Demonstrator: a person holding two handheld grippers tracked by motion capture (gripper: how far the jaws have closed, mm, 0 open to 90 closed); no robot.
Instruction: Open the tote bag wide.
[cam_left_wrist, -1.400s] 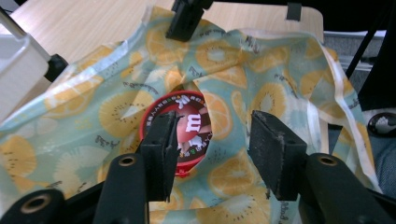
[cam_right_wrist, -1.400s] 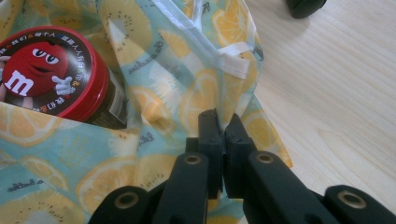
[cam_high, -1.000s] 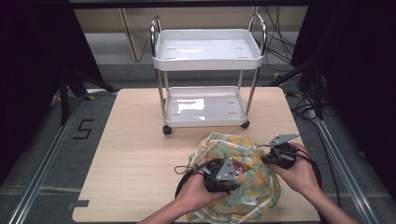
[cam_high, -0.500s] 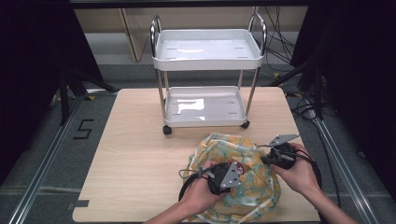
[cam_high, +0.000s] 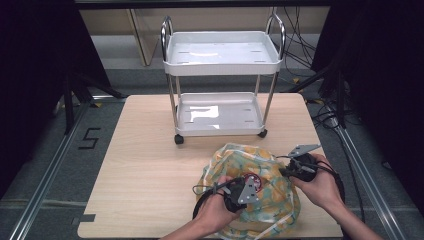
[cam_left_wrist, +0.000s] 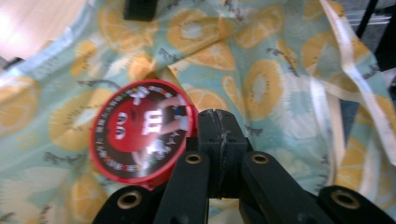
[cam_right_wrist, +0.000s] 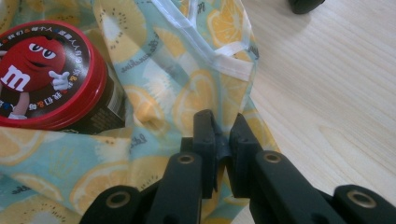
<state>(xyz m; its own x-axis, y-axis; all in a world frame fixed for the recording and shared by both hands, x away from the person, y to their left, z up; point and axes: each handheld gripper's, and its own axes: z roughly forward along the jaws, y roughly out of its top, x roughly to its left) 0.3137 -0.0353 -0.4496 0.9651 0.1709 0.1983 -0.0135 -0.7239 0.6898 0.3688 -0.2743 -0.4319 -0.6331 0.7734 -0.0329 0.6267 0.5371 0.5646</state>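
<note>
Left gripper (cam_left_wrist: 219, 122), jaws just closed with nothing visible between them, sits beside the red tin (cam_left_wrist: 140, 128) on the fruit-print bag (cam_high: 272, 170) near right; right gripper (cam_right_wrist: 223, 133) pinches the bag's cloth. Better to keep that edge taut.

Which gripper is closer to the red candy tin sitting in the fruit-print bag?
Left. The left gripper sits right beside the red tin; the right gripper holds the bag at its edge, farther off.

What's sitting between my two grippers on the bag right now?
The red-lidded candy tub stands between the left gripper and right gripper, on the fruit-print bag, as the high view shows.
</note>
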